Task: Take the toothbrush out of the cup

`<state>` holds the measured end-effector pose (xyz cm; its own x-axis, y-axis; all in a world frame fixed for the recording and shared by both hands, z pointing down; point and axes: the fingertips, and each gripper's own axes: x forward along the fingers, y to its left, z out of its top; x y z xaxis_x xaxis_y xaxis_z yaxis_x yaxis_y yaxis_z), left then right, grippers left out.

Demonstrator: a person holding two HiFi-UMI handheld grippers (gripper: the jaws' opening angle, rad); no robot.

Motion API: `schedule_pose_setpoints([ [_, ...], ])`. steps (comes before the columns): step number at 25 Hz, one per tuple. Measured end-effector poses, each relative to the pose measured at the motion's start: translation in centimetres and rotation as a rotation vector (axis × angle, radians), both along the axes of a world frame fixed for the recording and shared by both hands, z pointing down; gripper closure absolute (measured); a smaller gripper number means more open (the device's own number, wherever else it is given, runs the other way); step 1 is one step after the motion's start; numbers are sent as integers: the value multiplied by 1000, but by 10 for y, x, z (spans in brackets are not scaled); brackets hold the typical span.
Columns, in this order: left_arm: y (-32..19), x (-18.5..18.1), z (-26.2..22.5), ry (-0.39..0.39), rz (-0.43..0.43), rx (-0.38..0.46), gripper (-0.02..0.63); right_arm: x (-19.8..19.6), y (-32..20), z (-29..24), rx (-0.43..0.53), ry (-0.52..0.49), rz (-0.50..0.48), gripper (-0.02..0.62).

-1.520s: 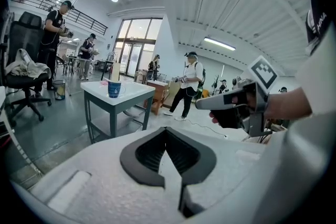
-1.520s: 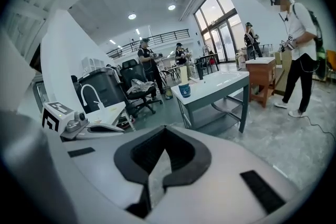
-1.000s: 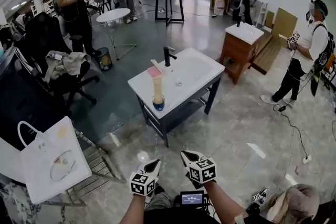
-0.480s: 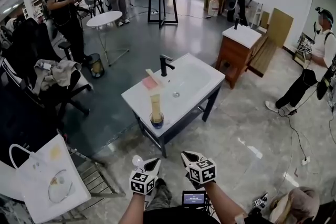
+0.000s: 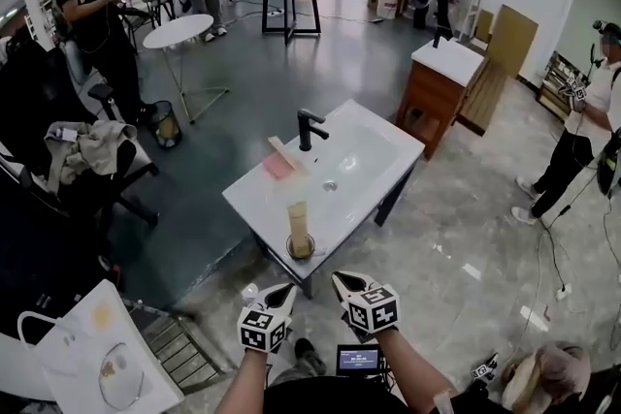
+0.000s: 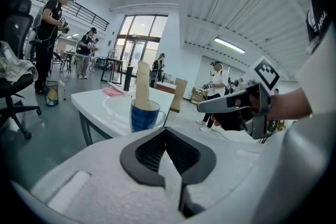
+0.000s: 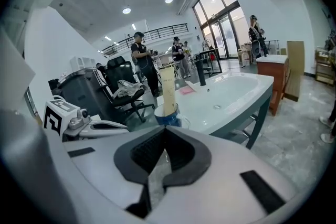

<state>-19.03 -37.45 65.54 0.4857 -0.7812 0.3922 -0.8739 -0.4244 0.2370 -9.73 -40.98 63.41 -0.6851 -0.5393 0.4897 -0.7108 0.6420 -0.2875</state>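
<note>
A blue cup (image 5: 300,249) stands at the near corner of a white sink basin (image 5: 361,160) on a dark frame. A tall tan toothbrush (image 5: 298,224) stands upright in it. My left gripper (image 5: 278,298) and right gripper (image 5: 346,285) hover side by side over the floor, a little short of that corner, both shut and empty. In the left gripper view the cup (image 6: 144,115) and toothbrush (image 6: 142,80) lie ahead beyond the shut jaws (image 6: 167,135), with the right gripper (image 6: 231,103) alongside. The right gripper view shows the cup (image 7: 168,114) just past its jaws (image 7: 164,134).
A black faucet (image 5: 307,126) and a pink item (image 5: 278,167) sit on the basin's far side. A black chair draped with clothes (image 5: 87,160) and a white bag (image 5: 107,359) are on the left. A wooden cabinet (image 5: 441,87) and several people stand further off.
The sink and cup have come nearer in the head view as both grippers moved forward together towards them. Both stay shut and empty.
</note>
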Motion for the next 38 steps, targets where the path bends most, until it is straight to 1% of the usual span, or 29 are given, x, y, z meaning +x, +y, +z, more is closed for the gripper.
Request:
schedule_pose_setpoints([
  [5, -29, -12, -2, 9, 10, 9, 595, -15, -22, -5, 0, -17, -14, 588],
  [11, -51, -6, 2, 13, 10, -1, 595, -13, -44, -2, -7, -4, -31, 588],
  [19, -74, -2, -11, 1, -57, 14, 595, -13, -72, -10, 2, -22, -102, 588],
  [28, -82, -4, -24, -26, -96, 42, 595, -37, -83, -26, 44, -48, -201, 588],
  [38, -78, -11, -16, -23, -130, 30, 595, -40, -80, -17, 29, -35, -232, 588],
])
